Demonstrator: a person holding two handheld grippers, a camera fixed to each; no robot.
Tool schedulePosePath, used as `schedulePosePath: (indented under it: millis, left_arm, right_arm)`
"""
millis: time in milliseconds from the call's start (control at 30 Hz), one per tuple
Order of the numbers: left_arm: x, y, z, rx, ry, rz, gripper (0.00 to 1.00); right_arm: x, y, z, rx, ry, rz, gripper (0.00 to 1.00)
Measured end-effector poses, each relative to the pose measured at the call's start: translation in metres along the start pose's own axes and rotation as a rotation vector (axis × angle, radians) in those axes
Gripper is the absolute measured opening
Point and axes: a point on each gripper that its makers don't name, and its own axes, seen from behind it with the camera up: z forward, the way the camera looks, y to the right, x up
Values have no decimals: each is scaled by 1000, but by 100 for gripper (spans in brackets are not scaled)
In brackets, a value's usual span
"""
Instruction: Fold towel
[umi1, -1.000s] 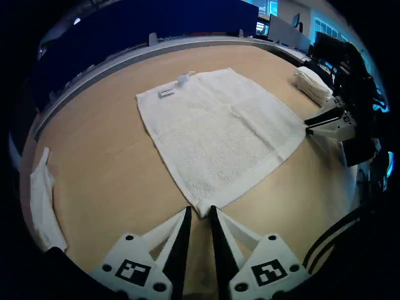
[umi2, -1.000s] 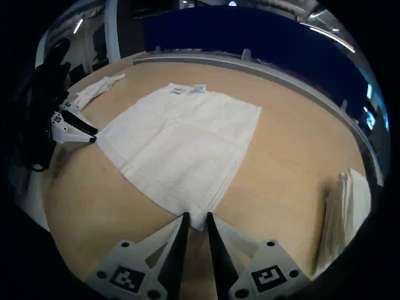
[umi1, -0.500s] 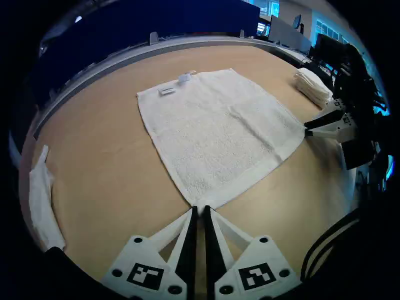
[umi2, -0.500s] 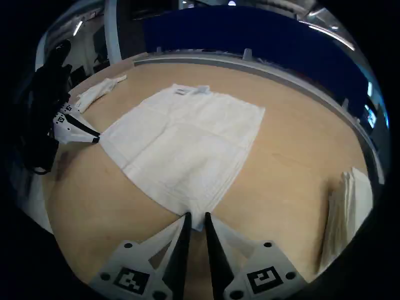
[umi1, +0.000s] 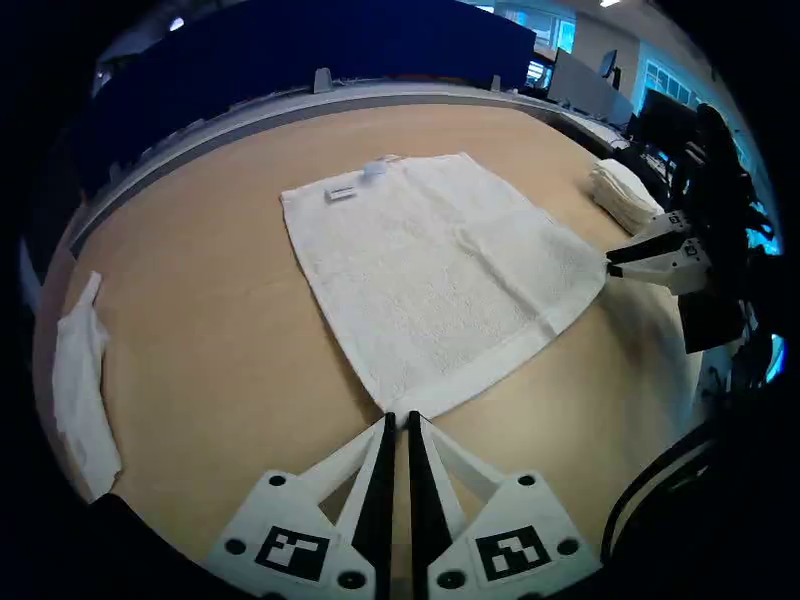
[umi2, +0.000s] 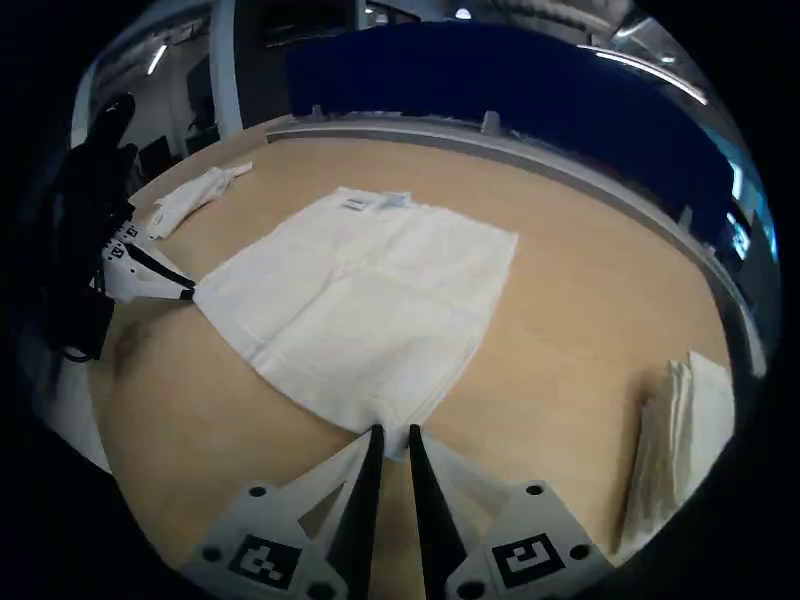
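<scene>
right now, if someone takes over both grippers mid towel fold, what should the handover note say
Left gripper: shut on one near corner of the towel.
Right gripper: shut on the other near corner.
Towel: spread flat on the table, tags at the far edge.
Nearby: stack of folded towels on the right, loose cloth on the left.
Done: both corners pinched.
Left: no fold made yet; probably lift both corners and carry them to the far edge.
</scene>
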Motion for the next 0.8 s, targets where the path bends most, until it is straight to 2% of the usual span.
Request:
schedulePosePath:
  millis: [367,800]
  left_arm:
    - [16,-5,-30,19,34,-70,9]
    - [40,0,-73,37,83,-113,9]
  right_arm:
    - [33,-6,-25,-6,51,-30,19]
    - [66,-15,-68,-5,103,-33,19]
